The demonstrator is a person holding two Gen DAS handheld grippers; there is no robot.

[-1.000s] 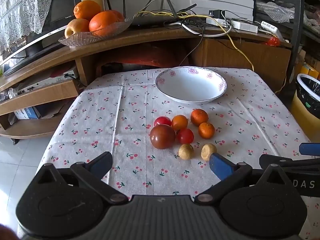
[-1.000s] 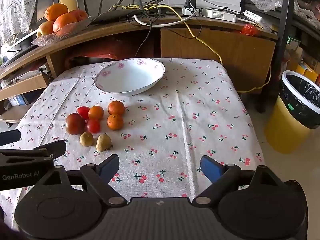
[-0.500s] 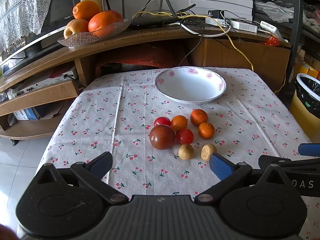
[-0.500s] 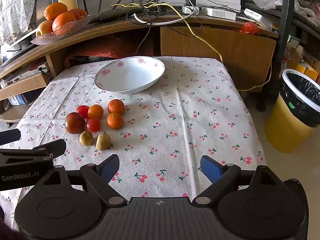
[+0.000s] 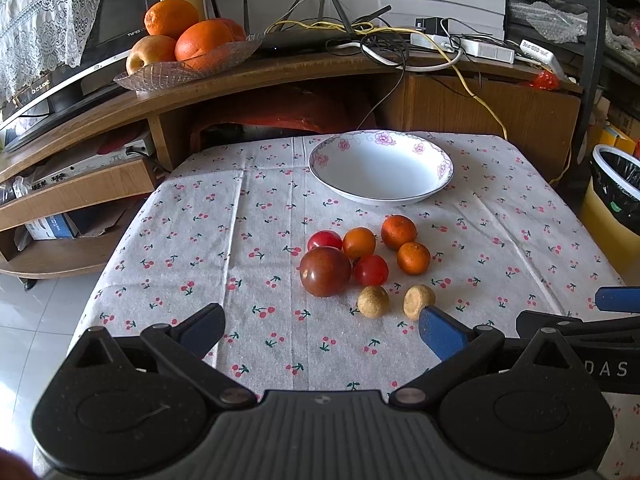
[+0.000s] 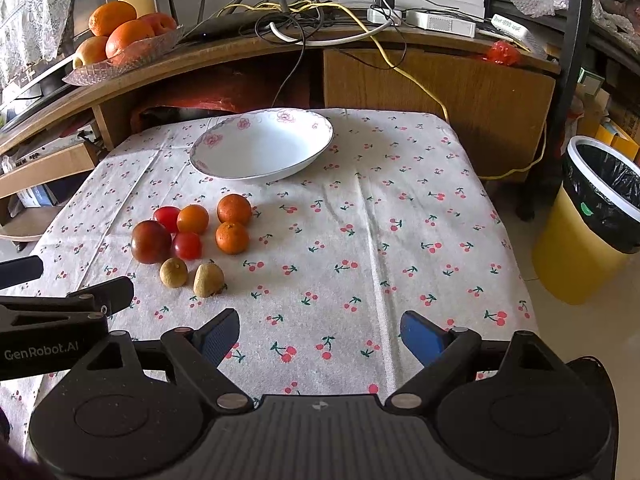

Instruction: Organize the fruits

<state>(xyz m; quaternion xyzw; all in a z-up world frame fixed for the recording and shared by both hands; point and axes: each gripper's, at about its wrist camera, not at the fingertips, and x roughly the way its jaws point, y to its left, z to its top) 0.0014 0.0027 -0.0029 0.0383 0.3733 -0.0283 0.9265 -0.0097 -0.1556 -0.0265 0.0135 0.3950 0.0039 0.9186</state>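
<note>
Cherry-print tablecloth point(image 5: 260, 248); both jaws wide, empty.

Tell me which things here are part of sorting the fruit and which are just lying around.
Part of the job:
- loose fruits on the tablecloth
- white bowl, nothing in it
- left gripper and right gripper, both open

Lying about:
- glass fruit dish on the shelf
- cables
- yellow bin
</note>
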